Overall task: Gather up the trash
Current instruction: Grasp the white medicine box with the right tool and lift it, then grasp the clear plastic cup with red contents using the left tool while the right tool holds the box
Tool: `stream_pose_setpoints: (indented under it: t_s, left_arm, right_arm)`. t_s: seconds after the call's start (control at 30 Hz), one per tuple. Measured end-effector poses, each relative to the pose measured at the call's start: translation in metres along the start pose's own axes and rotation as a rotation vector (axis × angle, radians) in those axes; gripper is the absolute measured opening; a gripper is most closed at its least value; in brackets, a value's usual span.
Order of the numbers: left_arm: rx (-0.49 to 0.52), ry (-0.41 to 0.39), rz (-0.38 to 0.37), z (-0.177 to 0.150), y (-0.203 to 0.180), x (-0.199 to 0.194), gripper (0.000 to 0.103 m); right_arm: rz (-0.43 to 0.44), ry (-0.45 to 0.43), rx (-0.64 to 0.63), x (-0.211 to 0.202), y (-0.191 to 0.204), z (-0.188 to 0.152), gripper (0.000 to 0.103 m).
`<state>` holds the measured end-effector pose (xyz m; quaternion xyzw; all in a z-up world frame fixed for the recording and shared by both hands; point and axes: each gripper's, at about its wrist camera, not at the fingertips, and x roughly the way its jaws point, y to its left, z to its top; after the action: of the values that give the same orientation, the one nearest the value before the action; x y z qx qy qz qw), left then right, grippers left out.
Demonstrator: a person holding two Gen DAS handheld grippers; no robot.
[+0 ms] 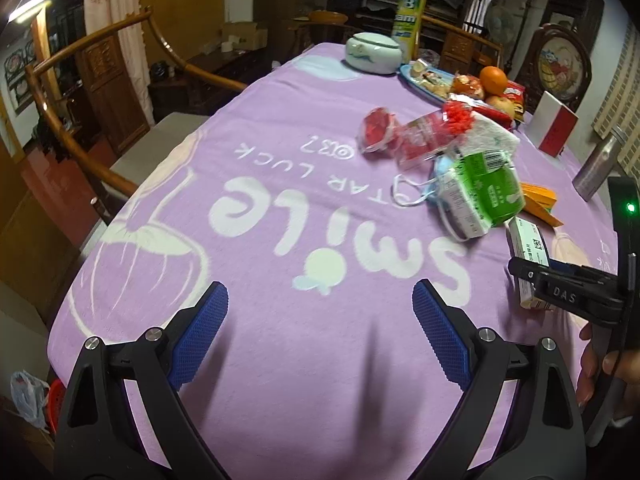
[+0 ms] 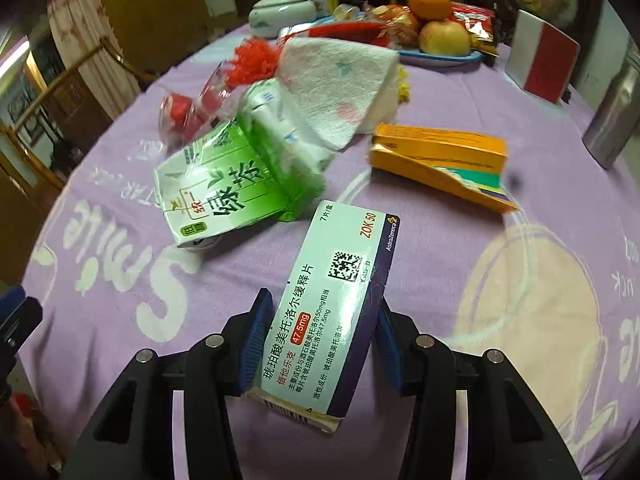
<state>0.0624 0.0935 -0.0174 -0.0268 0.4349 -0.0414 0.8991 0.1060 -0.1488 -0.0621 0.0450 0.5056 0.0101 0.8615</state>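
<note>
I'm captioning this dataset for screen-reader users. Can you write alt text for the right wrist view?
The right gripper has its jaws shut on a white and purple medicine box above a purple tablecloth. Behind it lie a crushed green tea carton, a folded paper towel, an orange box and a fruit tray.

"ZOK 50", "47.5mg" and "AstraZeneca" printed on the medicine box, "Smile" woven into the purple tablecloth beneath it, "DAS" marked on the right gripper
</note>
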Motion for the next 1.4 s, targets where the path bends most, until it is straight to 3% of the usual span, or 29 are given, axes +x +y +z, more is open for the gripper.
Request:
stream_pose_setpoints:
  t_s: [0.13,0.43,0.67,0.83,1.23,1.4]
  left_arm:
    - [0.037,0.003,-0.010,0.010,-0.020,0.003,0.090]
    - [0.156,0.046,-0.052,0.042,-0.077,0.033,0.090]
    - [0.150,0.077,-0.054,0.065,-0.093,0.055,0.090]
    - [0.165,0.066,-0.009,0.084,-0.093,0.067,0.090]
    - [-0.077,0.069,0.026,0.137,-0.041,0.107,0.090]
    - [-0.074,0.085,0.043,0.148,-0.045,0.126,0.090]
  right_arm:
    - [0.068,-0.048,0.049,-0.018,-0.022,-0.007,0.049]
    - [0.110,-0.114,0.141,-0.024,-0.066,-0.020,0.050]
    - [0.156,-0.140,0.150,-0.023,-0.077,-0.017,0.050]
    - [0.174,-0.139,0.140,-0.024,-0.077,-0.018,0.050]
    - [0.182,-0.131,0.142,-0.021,-0.079,-0.018,0.050]
    - [0.186,-0.120,0.146,-0.019,-0.079,-0.018,0.051]
